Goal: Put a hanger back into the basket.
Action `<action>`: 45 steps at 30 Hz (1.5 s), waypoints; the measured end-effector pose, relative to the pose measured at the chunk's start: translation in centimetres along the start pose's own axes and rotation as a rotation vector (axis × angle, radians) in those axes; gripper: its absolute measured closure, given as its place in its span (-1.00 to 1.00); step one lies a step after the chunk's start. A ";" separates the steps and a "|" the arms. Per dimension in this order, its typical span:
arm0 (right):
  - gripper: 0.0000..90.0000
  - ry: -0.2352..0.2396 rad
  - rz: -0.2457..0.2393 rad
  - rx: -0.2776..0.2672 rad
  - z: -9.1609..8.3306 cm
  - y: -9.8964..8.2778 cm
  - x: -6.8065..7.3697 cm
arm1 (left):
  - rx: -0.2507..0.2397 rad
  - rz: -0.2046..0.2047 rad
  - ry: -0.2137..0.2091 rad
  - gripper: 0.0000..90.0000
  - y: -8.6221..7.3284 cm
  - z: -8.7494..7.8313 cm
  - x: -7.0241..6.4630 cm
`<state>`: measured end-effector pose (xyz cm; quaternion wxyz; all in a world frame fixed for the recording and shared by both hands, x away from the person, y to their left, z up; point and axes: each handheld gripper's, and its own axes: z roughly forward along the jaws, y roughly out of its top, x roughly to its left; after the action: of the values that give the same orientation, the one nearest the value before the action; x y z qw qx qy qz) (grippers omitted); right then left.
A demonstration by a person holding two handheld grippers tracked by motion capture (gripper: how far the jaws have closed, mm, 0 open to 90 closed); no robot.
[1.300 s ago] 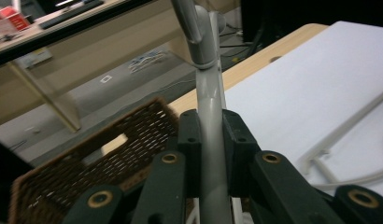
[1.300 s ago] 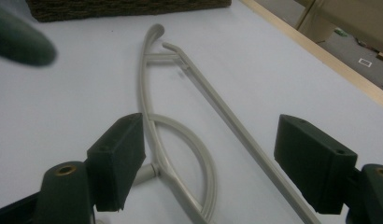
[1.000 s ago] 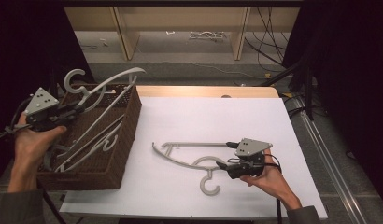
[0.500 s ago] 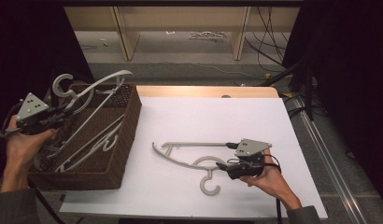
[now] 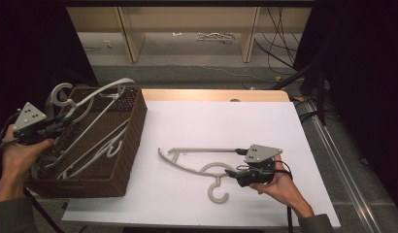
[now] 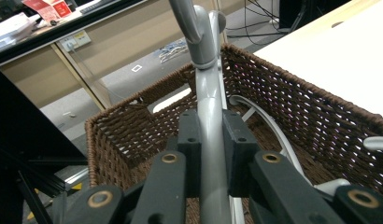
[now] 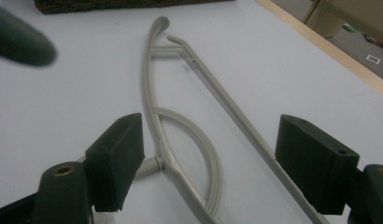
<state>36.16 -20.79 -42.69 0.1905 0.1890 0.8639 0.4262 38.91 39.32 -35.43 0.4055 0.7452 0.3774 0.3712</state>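
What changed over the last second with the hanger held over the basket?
The left gripper, shut on a grey plastic hanger, carried it leftward and lower over the brown wicker basket; its hook now pokes past the basket's far left corner. Unchanged: the grip, the open right gripper, and the second grey hanger flat on the white table between its fingers.

Held hanger point(image 6: 210, 116) hook cut off at top edge; table hanger point(image 7: 180, 135) runs off bottom

grey floor point(image 5: 197, 63), wooden shelf legs point(image 5: 128, 34), dark surroundings
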 end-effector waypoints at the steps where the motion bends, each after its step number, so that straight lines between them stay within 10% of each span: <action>1: -0.45 -0.002 -0.002 0.002 0.0 0.0 0.0 | 0.010 0.004 -0.006 0.77 -0.1 0.1 -0.1; 16: -0.45 0.005 -0.005 0.008 0.1 0.0 0.1 | 0.089 0.023 -0.032 0.76 -1.6 1.0 -0.3; 26: -0.44 0.009 -0.005 0.007 0.2 0.0 0.2 | 0.231 0.129 -0.070 0.76 -2.6 3.4 -1.8; 45: -0.43 0.008 -0.016 0.018 0.2 -0.1 0.2 | 0.357 0.199 -0.241 0.64 -3.6 5.4 -3.8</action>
<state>36.11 -20.58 -42.93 0.1889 0.1823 0.8699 0.4175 40.95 35.69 -41.68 0.2707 0.8776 0.3105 0.2452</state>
